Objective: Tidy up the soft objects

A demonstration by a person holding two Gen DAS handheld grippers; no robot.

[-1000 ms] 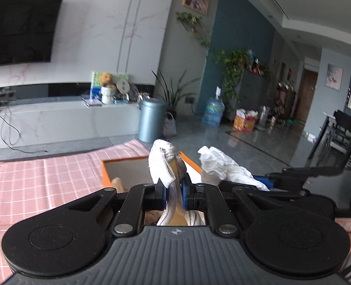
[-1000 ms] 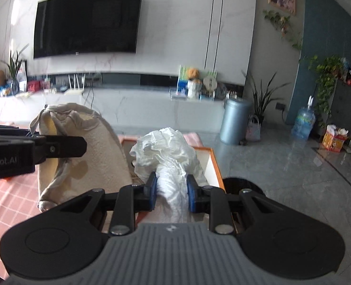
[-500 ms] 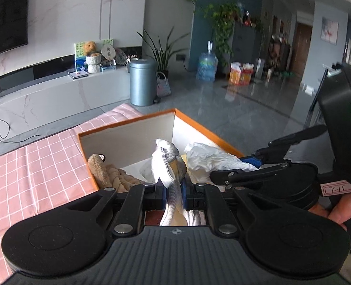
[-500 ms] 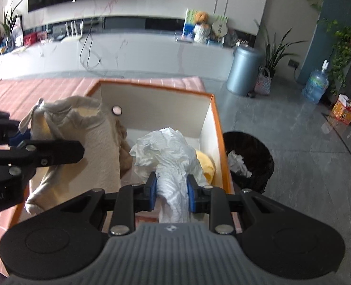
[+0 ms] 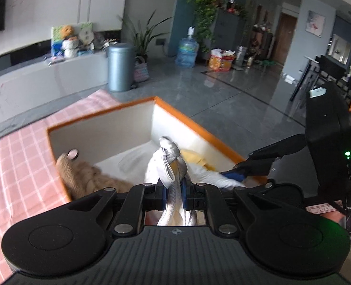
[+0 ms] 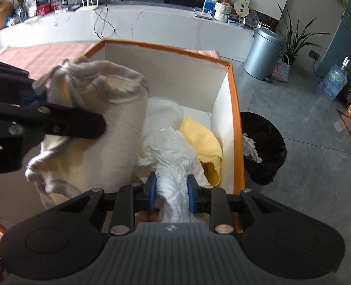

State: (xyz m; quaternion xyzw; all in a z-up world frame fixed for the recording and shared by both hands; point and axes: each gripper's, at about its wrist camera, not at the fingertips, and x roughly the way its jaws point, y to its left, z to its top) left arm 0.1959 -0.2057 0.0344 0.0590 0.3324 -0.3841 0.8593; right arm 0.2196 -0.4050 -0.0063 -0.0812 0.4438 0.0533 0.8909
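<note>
The left gripper (image 5: 174,194) has its fingers (image 5: 184,193) closed on a cream cloth pouch (image 6: 109,128), and the right gripper (image 6: 172,196) has its fingers (image 6: 191,196) closed on a crumpled white cloth (image 6: 175,156). Both bundles hang over the open orange-rimmed box (image 6: 232,90), which stands at the far corner of the pink checked surface (image 5: 14,166). Inside the box lie a yellow cloth (image 6: 204,140), a white item (image 6: 163,114) and a tan knitted piece (image 5: 90,178).

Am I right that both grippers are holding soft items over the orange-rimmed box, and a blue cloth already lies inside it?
Not quite: the cloth lying in the orange-rimmed box is yellow, not blue, as the right wrist view shows. The rest holds.
</note>
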